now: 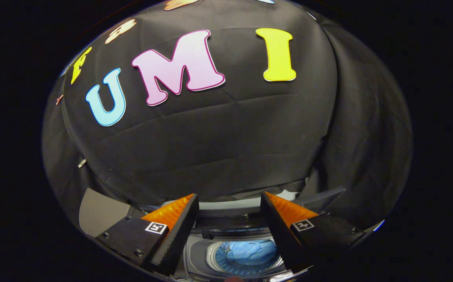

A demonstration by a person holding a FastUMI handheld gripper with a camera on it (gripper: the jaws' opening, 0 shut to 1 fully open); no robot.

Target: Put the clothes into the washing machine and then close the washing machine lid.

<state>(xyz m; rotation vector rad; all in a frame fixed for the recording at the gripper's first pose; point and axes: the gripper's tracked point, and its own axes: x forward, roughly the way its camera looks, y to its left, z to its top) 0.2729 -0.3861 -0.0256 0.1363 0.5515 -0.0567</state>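
Tool (229,203) at bottom of frame, fingers spread wide, released, gripping nothing. Washer (199,256) at bottom centre, seen through gap between fingers, below and beyond fingertips. Drum (218,266) open. Blue clothes (251,252) lie inside drum, just right of centre, partly hidden behind right finger, well apart from tool. Grey lid (99,213) stands raised at lower left, behind left finger. Black cloth wall (218,145) beyond, across upper frame.
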